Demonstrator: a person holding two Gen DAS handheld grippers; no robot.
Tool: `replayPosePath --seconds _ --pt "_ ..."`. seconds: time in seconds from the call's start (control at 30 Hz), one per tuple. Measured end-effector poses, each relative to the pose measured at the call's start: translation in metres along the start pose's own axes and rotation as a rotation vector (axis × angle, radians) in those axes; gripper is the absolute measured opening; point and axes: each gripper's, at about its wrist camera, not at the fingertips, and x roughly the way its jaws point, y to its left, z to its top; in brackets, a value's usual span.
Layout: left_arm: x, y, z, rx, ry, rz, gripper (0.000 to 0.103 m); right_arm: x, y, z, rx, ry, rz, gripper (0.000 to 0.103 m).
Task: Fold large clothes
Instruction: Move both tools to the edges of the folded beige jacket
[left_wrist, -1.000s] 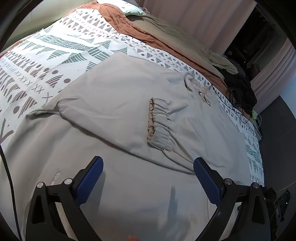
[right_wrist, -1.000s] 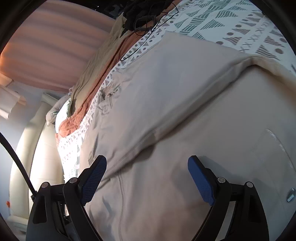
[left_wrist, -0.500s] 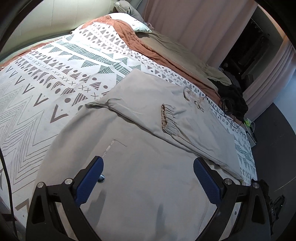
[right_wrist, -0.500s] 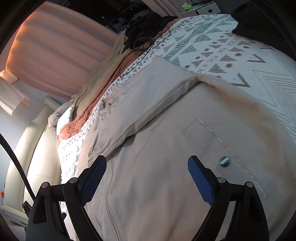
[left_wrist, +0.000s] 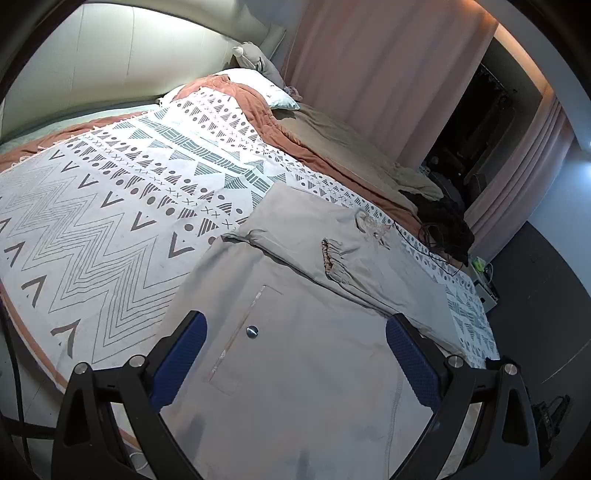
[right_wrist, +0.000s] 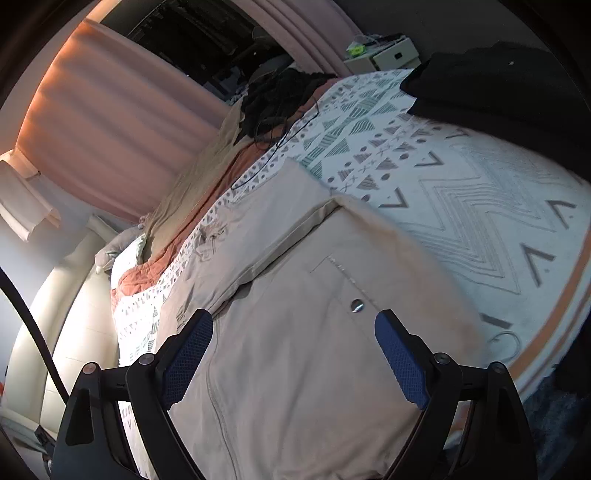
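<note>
A large beige jacket (left_wrist: 303, 350) lies flat on the patterned bedspread (left_wrist: 110, 229), a sleeve folded across it with its elastic cuff (left_wrist: 330, 258) showing. A chest pocket with a metal snap (left_wrist: 252, 331) faces up. My left gripper (left_wrist: 295, 354) is open and empty, held above the jacket's near part. In the right wrist view the same jacket (right_wrist: 295, 332) fills the middle, with its snap (right_wrist: 357, 305) and zipper line visible. My right gripper (right_wrist: 293, 354) is open and empty above it.
A rust blanket (left_wrist: 266, 122) and olive cover (left_wrist: 332, 144) lie at the bed's far side with a pillow (left_wrist: 280, 99). Dark clothes and a cable (left_wrist: 443, 229) sit near the bed's corner. A black folded garment (right_wrist: 498, 92) lies on the bedspread (right_wrist: 480, 206).
Both grippers have pulled back and risen away from the jacket, so more of the bed and room shows. Both stay open; the jacket lies unchanged.
</note>
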Motion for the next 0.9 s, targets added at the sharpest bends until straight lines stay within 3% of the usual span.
replayPosePath --seconds 0.23,0.57,0.9 --pt "-0.042 0.024 -0.008 -0.006 -0.027 -0.024 0.1 -0.062 -0.015 -0.011 -0.021 -0.075 -0.076 0.089" --pt "-0.068 0.073 -0.028 -0.021 0.006 -0.037 0.1 -0.104 -0.049 -0.018 -0.014 -0.022 -0.039 0.089" --pt "-0.043 0.119 -0.059 -0.115 0.128 -0.055 0.074 -0.087 -0.082 -0.027 -0.032 0.129 0.02 0.089"
